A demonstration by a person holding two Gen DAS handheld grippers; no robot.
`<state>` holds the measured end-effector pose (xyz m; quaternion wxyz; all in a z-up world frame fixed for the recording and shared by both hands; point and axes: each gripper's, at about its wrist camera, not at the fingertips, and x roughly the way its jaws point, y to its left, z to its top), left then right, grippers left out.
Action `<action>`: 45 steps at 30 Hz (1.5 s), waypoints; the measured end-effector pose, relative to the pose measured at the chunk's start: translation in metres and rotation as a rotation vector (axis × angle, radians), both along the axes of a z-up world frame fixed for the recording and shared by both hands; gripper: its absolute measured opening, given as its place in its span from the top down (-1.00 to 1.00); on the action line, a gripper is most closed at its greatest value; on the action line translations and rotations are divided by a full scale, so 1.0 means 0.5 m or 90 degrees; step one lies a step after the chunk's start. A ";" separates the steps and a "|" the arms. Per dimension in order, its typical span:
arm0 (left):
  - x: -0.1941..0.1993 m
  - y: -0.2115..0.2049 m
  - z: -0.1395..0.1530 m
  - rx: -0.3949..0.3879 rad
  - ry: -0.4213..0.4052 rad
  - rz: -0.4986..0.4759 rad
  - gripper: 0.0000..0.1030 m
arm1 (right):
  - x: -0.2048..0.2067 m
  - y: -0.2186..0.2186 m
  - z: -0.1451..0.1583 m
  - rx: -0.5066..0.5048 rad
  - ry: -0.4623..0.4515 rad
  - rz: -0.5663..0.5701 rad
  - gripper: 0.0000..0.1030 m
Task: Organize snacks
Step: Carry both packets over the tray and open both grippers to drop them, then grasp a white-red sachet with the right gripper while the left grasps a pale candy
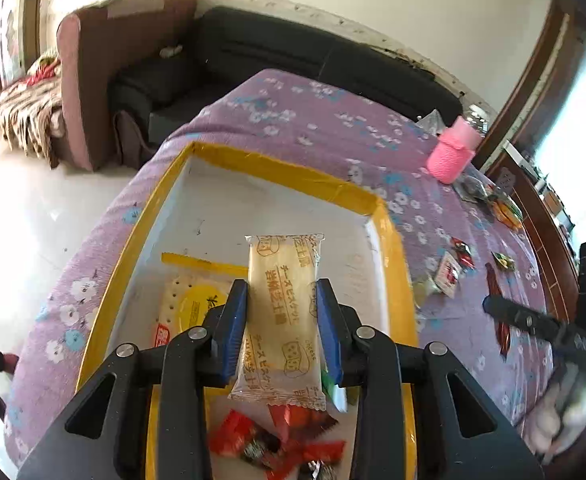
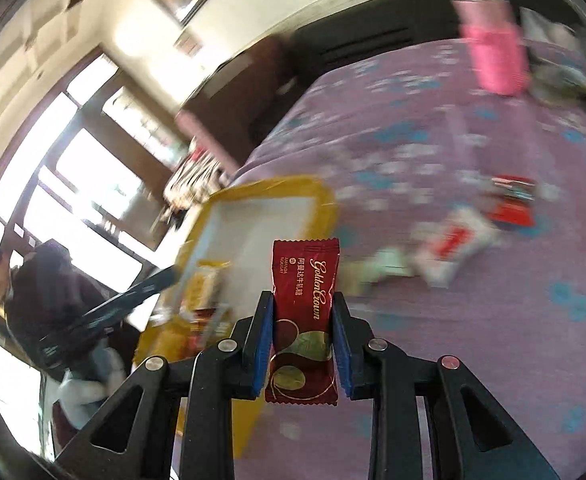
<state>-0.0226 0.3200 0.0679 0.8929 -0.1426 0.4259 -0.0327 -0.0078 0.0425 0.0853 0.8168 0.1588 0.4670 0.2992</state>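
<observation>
Left gripper point(image 1: 281, 312) clamps cheese biscuit pack point(image 1: 281, 316) over yellow-rimmed tray point(image 1: 389, 220), red candies point(image 1: 277, 440) below. Right gripper point(image 2: 301, 328) clamps nougat bar point(image 2: 303, 320) above bench cloth point(image 2: 473, 320); loose snacks point(image 2: 453, 248) ahead, pink bottle point(image 1: 453, 152) at far edge.

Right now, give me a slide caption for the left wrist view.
Left gripper holds a cheese biscuit pack above the yellow-rimmed box.

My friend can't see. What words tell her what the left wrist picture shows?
The left gripper holds a pale cheese biscuit packet above a yellow-rimmed tray with red candies in it. The tray sits on a purple flowered cloth, where a pink bottle and more snacks lie.
</observation>
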 end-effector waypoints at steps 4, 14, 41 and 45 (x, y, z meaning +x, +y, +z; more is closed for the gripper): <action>0.024 0.015 -0.021 -0.013 0.014 0.007 0.39 | 0.014 0.133 -0.001 -0.043 -0.003 0.054 0.45; 0.039 0.042 -0.060 -0.063 0.041 0.015 0.38 | 0.066 0.282 -0.087 -0.131 0.023 0.083 0.41; -0.213 -0.173 0.069 -0.146 -0.141 0.007 -0.38 | 0.050 -0.215 -0.024 -0.073 -0.008 -0.191 -0.07; -0.205 -0.222 0.043 -0.091 -0.132 0.005 -0.38 | 0.056 -0.229 -0.056 -0.071 0.012 -0.198 -0.07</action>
